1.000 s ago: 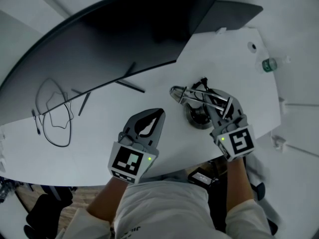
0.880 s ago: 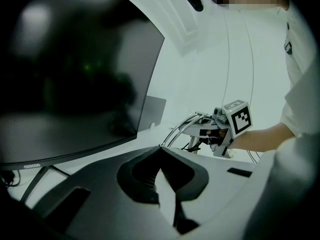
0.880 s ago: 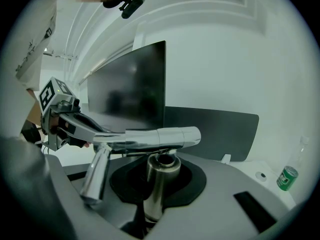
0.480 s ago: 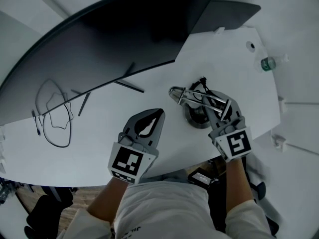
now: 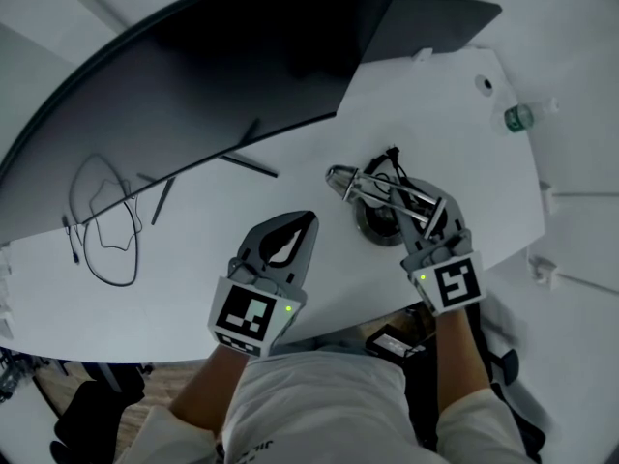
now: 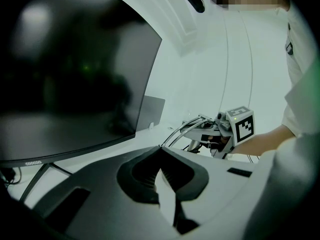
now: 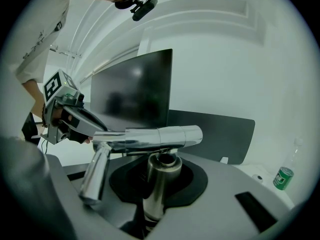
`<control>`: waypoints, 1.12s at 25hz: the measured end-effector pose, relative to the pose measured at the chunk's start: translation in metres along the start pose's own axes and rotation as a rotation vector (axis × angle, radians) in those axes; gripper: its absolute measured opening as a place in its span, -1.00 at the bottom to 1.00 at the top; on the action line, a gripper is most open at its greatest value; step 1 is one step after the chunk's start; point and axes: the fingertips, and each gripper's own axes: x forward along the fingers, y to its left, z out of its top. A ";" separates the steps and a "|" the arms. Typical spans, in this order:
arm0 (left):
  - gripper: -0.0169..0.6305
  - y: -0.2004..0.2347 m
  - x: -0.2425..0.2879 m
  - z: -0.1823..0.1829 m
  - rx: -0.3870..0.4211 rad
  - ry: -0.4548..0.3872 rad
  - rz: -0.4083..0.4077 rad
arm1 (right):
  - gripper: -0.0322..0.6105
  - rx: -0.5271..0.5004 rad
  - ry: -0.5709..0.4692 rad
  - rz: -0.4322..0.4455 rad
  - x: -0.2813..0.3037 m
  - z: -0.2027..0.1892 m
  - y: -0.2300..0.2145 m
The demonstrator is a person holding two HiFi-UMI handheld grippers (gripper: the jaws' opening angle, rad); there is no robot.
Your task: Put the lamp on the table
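Note:
The chrome lamp (image 5: pixel 372 189) stands near the table's right front, its dark round base (image 5: pixel 379 228) on or just over the white table (image 5: pixel 193 278); which, I cannot tell. My right gripper (image 5: pixel 423 218) is shut on the lamp's upright post (image 7: pixel 159 181), with the horizontal chrome arm (image 7: pixel 150 136) lying across just above the jaws. My left gripper (image 5: pixel 306 224) rests on the table to the lamp's left, tips together and holding nothing. From the left gripper view (image 6: pixel 161 150), the lamp (image 6: pixel 192 126) and the right gripper's marker cube (image 6: pixel 240 125) show ahead to the right.
A large dark curved monitor (image 5: pixel 193 66) fills the back of the table, its thin stand legs (image 5: pixel 247 162) reaching forward. A black cable (image 5: pixel 106 225) loops at the left. A grey panel (image 5: pixel 440 17) stands at the back right. A green bottle (image 5: pixel 520 119) is beyond the table's right edge.
My right hand has shifted slightly to the left while still holding the lamp post. The lamp has barely moved. The left gripper has stayed in place.

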 end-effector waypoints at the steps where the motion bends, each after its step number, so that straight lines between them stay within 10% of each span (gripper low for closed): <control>1: -0.94 -0.001 -0.001 0.000 -0.001 0.005 -0.003 | -0.75 0.001 -0.002 -0.002 -0.001 0.000 0.000; 19: -0.94 -0.011 -0.004 -0.008 0.006 0.011 -0.013 | -0.74 0.024 -0.006 -0.049 -0.006 -0.007 0.000; 28: -0.94 -0.015 -0.010 -0.011 0.018 0.013 -0.015 | -0.35 0.046 0.029 -0.070 -0.011 -0.019 0.003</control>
